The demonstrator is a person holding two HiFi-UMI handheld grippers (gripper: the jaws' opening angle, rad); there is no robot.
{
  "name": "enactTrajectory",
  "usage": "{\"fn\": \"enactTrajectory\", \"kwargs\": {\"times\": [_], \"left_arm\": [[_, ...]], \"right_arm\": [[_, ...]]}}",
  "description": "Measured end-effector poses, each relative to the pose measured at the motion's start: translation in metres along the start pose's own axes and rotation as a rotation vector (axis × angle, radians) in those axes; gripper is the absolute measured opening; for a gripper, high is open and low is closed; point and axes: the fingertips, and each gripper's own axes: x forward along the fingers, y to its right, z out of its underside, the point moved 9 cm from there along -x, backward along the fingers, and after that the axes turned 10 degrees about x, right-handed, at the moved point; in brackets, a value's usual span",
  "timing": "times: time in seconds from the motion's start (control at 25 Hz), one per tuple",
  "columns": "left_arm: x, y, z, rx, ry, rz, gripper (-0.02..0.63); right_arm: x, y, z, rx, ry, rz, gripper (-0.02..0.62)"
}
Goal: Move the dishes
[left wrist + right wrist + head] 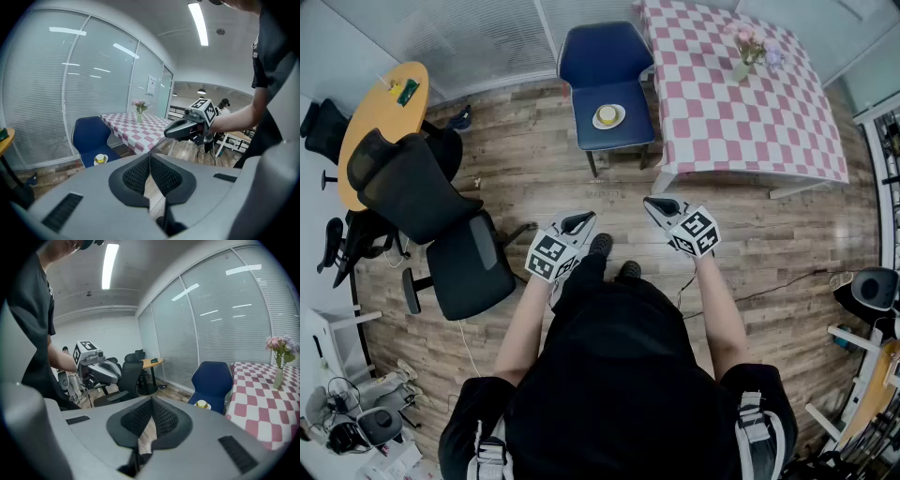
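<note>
Both grippers are held out in front of the person at about waist level, over bare wooden floor (534, 159), and neither touches anything. Left gripper (581, 220): in its own view I see the jaws drawn together, the ribbed pads (138, 176) meeting at the tips, with nothing between them and only floor showing through the slit lower down. Right gripper (654, 204): same reading in its own view, jaws closed tip to tip with nothing between them. The two grippers sit side by side and apart, both angled forward. The dish (607, 115) is a small white plate with a yellow item on it; I cannot tell whether that item is a cup or a bowl. It rests on the seat of the blue chair (598, 52), well ahead of both grippers. The chair stands just beside the left edge of the counter (750, 131), which has a pink and white checked cloth over it. A vase of flowers (744, 54) stands upright near the counter's far side. A black office chair (441, 220) stands to the person's left, near the left gripper but not touching it.
</note>
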Motion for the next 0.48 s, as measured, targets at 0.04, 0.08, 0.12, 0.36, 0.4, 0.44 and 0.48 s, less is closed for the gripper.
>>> {"fn": "enactTrajectory", "kwargs": {"times": [0.04,0.08,0.12,0.36,0.4,0.44,0.48], "left_arm": [[0.002,0.006,-0.001,0.004,-0.002,-0.004,0.025],[0.003,0.011,-0.002,0.007,-0.004,-0.008,0.025],[0.004,0.017,-0.003,0.006,-0.005,-0.012,0.025],[0.006,0.044,-0.013,-0.032,0.016,-0.037,0.025],[0.008,0.048,-0.015,-0.034,0.017,-0.039,0.025],[0.009,0.051,-0.016,-0.037,0.018,-0.040,0.025],[0.011,0.054,-0.018,-0.041,0.017,-0.040,0.025]], "right_arm": [[-0.005,0.001,0.003,-0.001,0.001,0.002,0.009],[-0.009,0.001,0.006,0.001,0.005,0.003,0.010],[-0.015,0.002,0.008,0.009,0.014,0.004,0.009],[-0.046,0.009,0.018,0.058,0.073,0.009,0.011],[-0.049,0.010,0.020,0.054,0.068,0.006,0.011],[-0.052,0.011,0.022,0.050,0.064,0.004,0.011],[-0.055,0.013,0.024,0.049,0.061,0.005,0.011]]}}
